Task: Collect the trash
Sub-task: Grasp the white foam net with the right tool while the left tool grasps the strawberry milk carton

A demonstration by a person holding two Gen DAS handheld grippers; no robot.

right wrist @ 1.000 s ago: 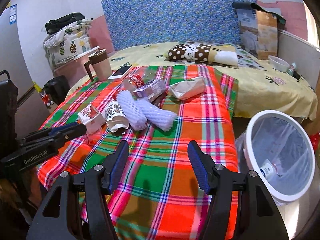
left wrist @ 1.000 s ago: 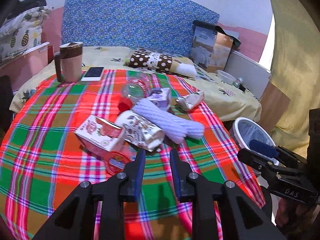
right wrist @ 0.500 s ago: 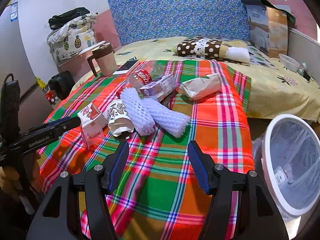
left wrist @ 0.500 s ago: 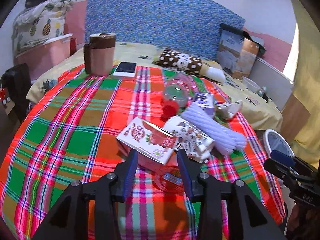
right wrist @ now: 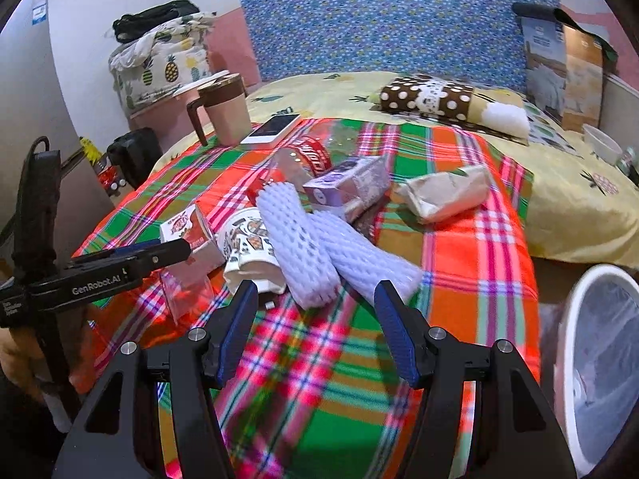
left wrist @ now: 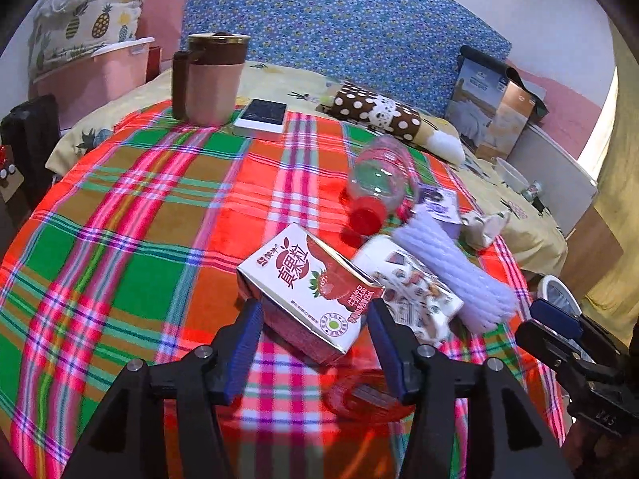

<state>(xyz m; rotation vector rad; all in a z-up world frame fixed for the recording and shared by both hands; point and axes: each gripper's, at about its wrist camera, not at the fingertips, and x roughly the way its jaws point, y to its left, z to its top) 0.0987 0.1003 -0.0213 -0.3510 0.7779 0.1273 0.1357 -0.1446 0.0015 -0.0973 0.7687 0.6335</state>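
Two grippers hover over a plaid tablecloth (left wrist: 131, 215) strewn with trash, and the one in my left hand is nearer its target. My left gripper (left wrist: 315, 343) has just been spreading its jaws, and they now stand wide on either side of a strawberry drink carton (left wrist: 307, 291), not yet pressing it. That carton lies on its side directly ahead, its long axis running across the gap from left to right and slightly skewed. My right gripper (right wrist: 315, 327) is also spread and empty, pointing at two white foam sleeves (right wrist: 319, 251) just ahead. A white bin (right wrist: 595, 367) waits low to my right, off the table's edge.
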